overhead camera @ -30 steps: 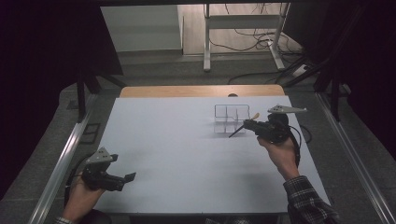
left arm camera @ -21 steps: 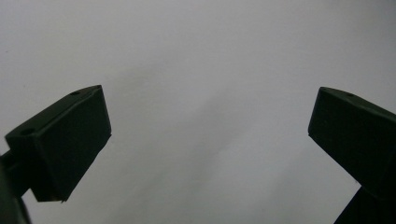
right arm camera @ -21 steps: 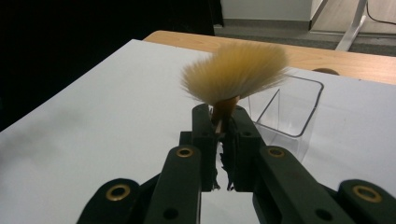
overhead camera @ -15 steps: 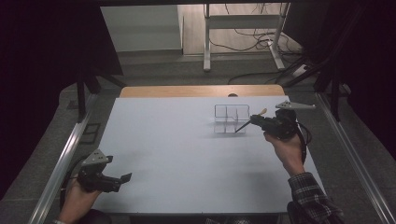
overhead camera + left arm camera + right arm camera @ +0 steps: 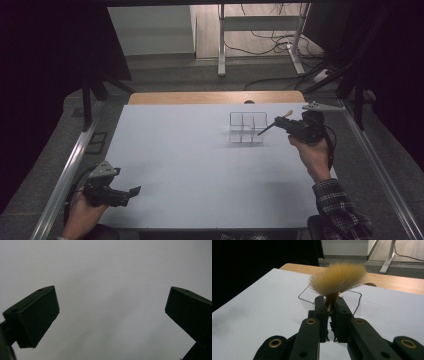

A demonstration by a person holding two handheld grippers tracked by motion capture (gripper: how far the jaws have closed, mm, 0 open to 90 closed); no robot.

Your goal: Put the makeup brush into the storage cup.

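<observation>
Resting at the high view's lower left, the left gripper (image 5: 131, 191) has jaws spread over bare table (image 5: 112, 277), while right of centre the right gripper (image 5: 280, 125) pinches a makeup brush (image 5: 338, 277) beside a clear organizer (image 5: 246, 128).

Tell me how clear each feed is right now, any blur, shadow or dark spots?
High view: dark surround, the table evenly lit, the clear organizer faint against it. Left gripper view: soft grey shadows on the table, jaw edges slightly soft. Right gripper view: the brush bristles look soft and fuzzy, the right gripper sharp, upper left corner black.
</observation>
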